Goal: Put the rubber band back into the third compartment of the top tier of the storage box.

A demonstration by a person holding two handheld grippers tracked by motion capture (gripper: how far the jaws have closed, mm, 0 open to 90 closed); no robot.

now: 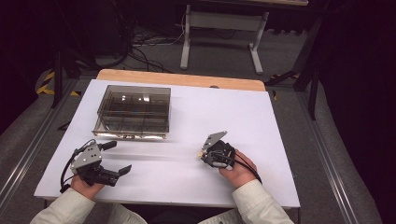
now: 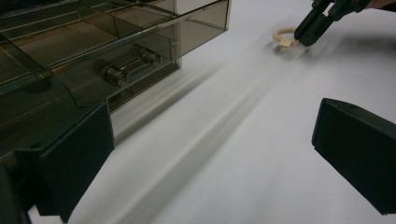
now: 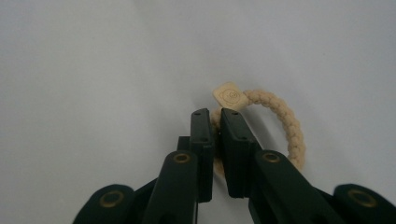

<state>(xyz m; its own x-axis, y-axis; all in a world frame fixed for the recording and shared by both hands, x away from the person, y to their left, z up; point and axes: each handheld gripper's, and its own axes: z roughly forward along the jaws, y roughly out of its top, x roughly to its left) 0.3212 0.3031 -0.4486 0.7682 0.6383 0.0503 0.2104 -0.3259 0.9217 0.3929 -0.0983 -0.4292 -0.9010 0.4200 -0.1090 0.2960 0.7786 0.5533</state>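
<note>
We see the beige braided bracelet lying flat on the white surface, well apart from the smoky plastic organizer box, so the pickup has begun but nothing is lifted yet. Our right gripper has its fingers closed on the band beside the square charm. Our left gripper waits open and empty near the box; we judge lifting and stowing remain.
</note>
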